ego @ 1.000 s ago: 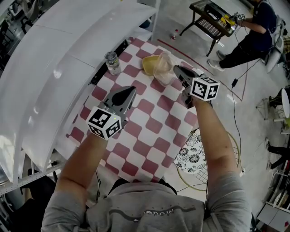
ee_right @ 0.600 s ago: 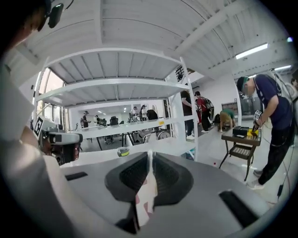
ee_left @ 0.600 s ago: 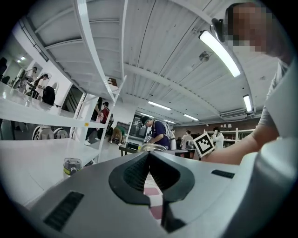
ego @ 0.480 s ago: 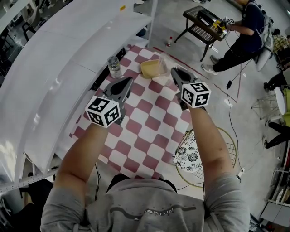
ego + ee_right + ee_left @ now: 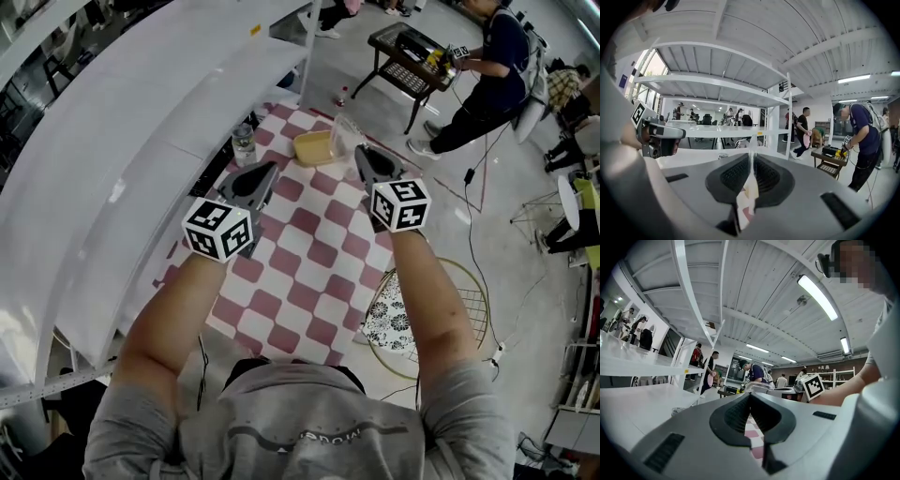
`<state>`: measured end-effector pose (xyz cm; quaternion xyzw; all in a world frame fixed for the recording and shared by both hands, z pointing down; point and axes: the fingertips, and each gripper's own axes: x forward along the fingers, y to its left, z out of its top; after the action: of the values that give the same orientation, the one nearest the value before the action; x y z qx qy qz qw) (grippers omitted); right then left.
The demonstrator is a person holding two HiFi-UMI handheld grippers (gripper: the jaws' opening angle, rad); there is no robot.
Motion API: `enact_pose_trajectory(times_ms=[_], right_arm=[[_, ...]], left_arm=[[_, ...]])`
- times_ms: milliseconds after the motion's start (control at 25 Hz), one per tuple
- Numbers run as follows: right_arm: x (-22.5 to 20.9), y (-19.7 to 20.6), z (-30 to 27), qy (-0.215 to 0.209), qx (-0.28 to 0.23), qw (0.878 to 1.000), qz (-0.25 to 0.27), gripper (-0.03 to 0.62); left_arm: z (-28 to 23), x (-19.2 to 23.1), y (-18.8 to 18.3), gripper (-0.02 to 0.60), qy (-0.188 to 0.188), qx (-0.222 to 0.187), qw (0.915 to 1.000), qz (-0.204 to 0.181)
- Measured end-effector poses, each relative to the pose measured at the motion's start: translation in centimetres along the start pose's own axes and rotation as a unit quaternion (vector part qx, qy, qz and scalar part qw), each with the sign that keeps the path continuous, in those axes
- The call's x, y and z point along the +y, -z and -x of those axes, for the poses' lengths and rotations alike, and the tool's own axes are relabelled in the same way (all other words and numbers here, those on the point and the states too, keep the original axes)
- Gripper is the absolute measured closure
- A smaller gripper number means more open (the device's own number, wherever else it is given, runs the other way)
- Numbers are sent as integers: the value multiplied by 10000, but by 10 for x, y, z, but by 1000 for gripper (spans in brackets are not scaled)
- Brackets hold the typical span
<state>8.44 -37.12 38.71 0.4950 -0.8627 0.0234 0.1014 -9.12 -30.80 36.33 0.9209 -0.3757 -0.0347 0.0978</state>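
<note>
Over the near end of the checked bench point(image 5: 309, 267), our left claw point(image 5: 263, 172) hovers, jaws pressed together on nothing. Further out, our right claw point(image 5: 360, 153) is clamped on the edge of a clear plastic bag point(image 5: 343, 134), held raised. We judge the grip made. The yellow slab point(image 5: 314, 148) lies on the cloth, touching the bag; whether it is inside, we cannot tell.

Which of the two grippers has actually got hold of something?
The right gripper: its jaws are shut on a clear bag. The left gripper is shut too, with nothing between its jaws.
</note>
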Motion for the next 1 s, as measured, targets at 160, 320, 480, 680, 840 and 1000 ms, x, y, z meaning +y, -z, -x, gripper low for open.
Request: enact_pose_trajectory(times_ms=[160,320,480,680,840,1000], right_arm=[[15,-10,12,126,-64,9998,118,557],[38,-15,27,197,-48,9994,298,557],[61,-19,45,250,-50,9989,401,557],[82,-15,67,232,-10,9985,502,556],[90,-5,82,142,40,9982,578,557],[92,1,97,-39,-23,9980,624,557]], left_arm=[[15,-4,-4,568,145,-29,9998,-106],[34,-14,-1,568,319,25,9993,-196],[53,-26,5,568,501,108,9983,-262],[75,-40,19,568,543,271,9978,-261],[87,-51,32,568,418,375,9983,-174],[91,-67,41,568,227,429,9987,-169]])
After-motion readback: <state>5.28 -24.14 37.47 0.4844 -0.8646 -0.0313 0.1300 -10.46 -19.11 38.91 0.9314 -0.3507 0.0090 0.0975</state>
